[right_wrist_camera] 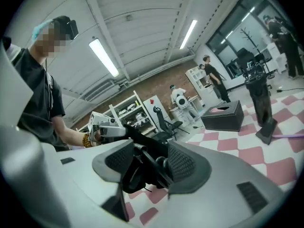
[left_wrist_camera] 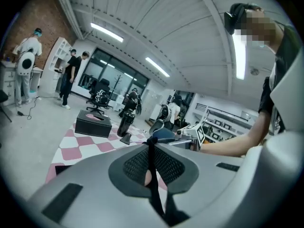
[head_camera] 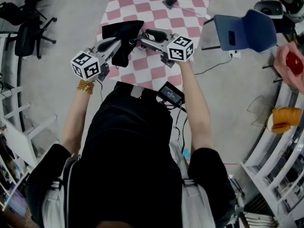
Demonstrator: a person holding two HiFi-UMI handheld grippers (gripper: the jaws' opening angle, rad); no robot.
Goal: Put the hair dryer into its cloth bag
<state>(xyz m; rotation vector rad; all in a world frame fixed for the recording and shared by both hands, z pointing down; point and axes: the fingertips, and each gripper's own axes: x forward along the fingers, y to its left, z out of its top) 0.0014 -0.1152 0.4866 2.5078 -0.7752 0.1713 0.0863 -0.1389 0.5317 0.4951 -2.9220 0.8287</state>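
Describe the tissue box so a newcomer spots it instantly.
Look at the pink-and-white checkered table. At its far end sits the black tissue box. Unlike the tall black device beside it, it is a low block with a pinkish opening on top.

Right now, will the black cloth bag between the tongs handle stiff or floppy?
Probably floppy: the black cloth bag droops in loose folds. Likely light: the left tongs hold it by one thin drawstring.

Lab; white shelving point(right_wrist_camera: 124, 109), office chairs point(head_camera: 27, 34), strip lights point(left_wrist_camera: 107, 32)
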